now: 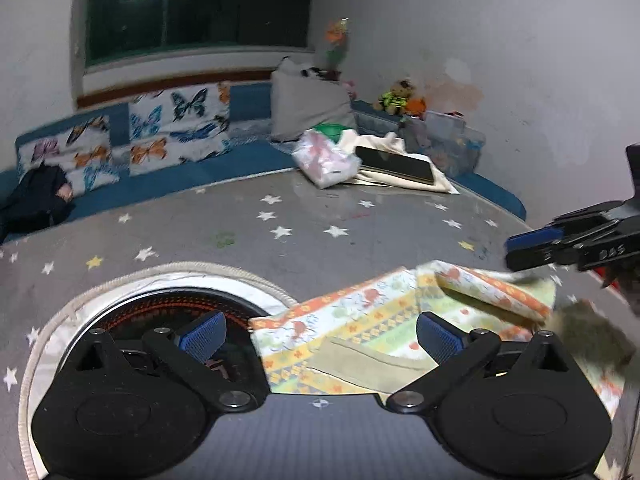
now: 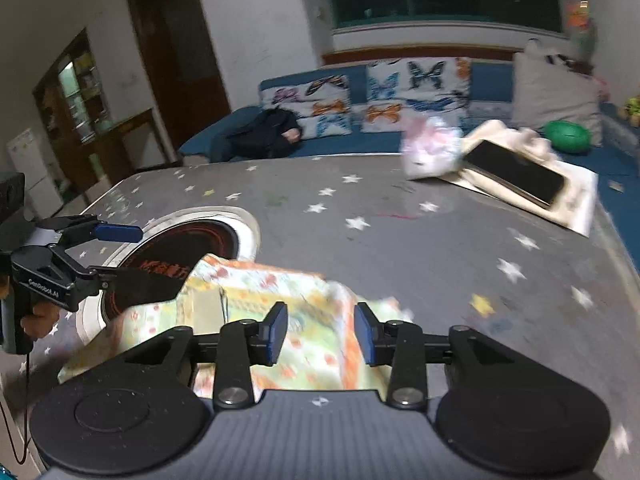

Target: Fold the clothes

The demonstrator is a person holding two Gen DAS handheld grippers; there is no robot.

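patterned garment on the star table, both grippers released

my left gripper (image 1: 320,338) hangs over the near edge of the grey star-printed tablecloth (image 1: 304,220), its blue pads (image 1: 438,338) spread wide and holding nothing. one pad sits above the round heater opening (image 1: 168,304) set in the table, the other above the garment. the orange, yellow and green patterned garment (image 1: 384,320) lies partly folded on the cloth, one edge overlapping the opening's rim. my right gripper (image 2: 320,334) hovers just above the same garment (image 2: 304,304), jaws apart, nothing pinched between them. at the far side a dark tablet (image 2: 516,172) rests on cream fabric (image 2: 576,200) beside a pink-and-white bundle (image 2: 428,148).
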